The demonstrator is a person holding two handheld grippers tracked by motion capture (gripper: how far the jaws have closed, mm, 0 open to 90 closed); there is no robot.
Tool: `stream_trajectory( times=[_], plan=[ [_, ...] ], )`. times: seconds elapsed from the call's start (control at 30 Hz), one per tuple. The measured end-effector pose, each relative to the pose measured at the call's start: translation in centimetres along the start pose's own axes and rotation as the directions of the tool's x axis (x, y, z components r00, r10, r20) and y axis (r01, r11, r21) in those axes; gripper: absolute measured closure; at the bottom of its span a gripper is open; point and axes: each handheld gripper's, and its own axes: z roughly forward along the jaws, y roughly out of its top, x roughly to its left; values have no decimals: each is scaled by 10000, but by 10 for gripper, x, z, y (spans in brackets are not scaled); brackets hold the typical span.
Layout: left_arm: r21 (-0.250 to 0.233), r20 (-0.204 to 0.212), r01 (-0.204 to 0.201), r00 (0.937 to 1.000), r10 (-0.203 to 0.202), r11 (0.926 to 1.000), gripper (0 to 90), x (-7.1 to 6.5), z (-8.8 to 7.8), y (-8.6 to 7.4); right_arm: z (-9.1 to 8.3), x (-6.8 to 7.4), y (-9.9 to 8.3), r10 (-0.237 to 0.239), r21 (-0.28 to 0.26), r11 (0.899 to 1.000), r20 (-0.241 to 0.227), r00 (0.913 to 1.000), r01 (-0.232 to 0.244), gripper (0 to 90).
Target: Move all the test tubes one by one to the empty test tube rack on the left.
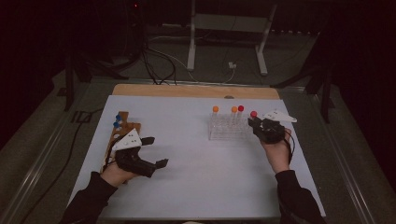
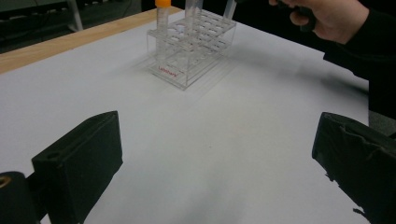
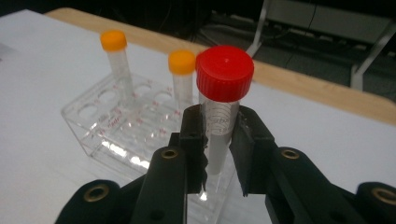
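Your right tongs point(image 3: 218, 140) are clenched on the clear plastic tube with the red screw cap point(image 3: 223, 100). In the right gripper view the tube stands upright between the two black jaws, pads pressing on its clear body just below the cap, with the cap sticking up above the jaw tips. The tube's lower end runs down behind the jaws over the near right part of the clear acrylic tube rack point(image 3: 107, 128); whether it sits in a hole or is lifted out, can't tell.

In the high view those right tongs point(image 1: 256, 123) sit at the right end of the rack point(image 1: 226, 130), on the far right part of the white bench point(image 1: 201, 177), and the red cap point(image 1: 253, 114) shows just above them. In the rack: two orange-capped clear tubes point(image 1: 215, 109) point(image 1: 234, 109) and another red-capped tube point(image 1: 241, 108), all upright along the far row, left of the held one.

Your left tongs point(image 1: 156, 151) are released, jaws wide apart and nothing between them, low over the bench at the near left, well apart from the rack and the held tube. Just left of them lies a wooden stand with blue-capped pieces point(image 1: 119, 128).
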Motion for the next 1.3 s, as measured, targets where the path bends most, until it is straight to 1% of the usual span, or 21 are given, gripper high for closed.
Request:
stream_trajectory(
  times=[0.23, 0.37, 0.53, 0.63, 0.73, 0.83, 0.9, 0.97, 1.17, 1.3],
  plan=[
    [1, 34, 24, 10000, -24, 10000, 26, 1, 0, 1, -20, -1, 12, -165, -710, 9973, 270, 9995, 184, 752],
    [-12, 54, 7, 10000, -7, 10000, 26, 0, -1, 1, -30, 0, 17, -191, -1039, 9944, 229, 9996, 213, 752],
    [-11, 80, -55, 10000, 55, 10000, 26, -1, 0, 2, -39, 8, 23, -357, -1140, 9929, -117, 9993, 341, 752],
    [-28, 91, -65, 9999, 65, 10000, 26, -2, -1, 3, -39, 15, 24, -384, -1046, 9940, -570, 9976, 322, 752],
    [-68, 116, -103, 9999, 103, 9999, 26, -3, -1, 4, -38, 26, 24, -589, -922, 9945, -890, 9943, 507, 752],
    [-92, 153, -90, 9998, 91, 9999, 26, -4, -1, 6, -35, 36, 23, -705, -767, 9952, -1327, 9886, 607, 752],
    [-80, 194, -146, 9997, 147, 9999, 26, -5, -1, 7, -33, 44, 21, -899, -654, 9946, -1526, 9842, 808, 752],
    [-91, 221, -109, 9997, 111, 9999, 27, -5, 0, 8, -31, 51, 19, -998, -545, 9943, -1750, 9795, 916, 752],
    [-106, 342, -165, 9993, 168, 9998, 28, -8, 3, 12, -25, 71, 13, -1244, -236, 9922, -2424, 9622, 1223, 752],
    [-38, 455, -218, 9987, 220, 9998, 37, -12, 7, 15, -22, 84, 9, -1422, -79, 9893, -2831, 9485, 1460, 752]
  ],
)
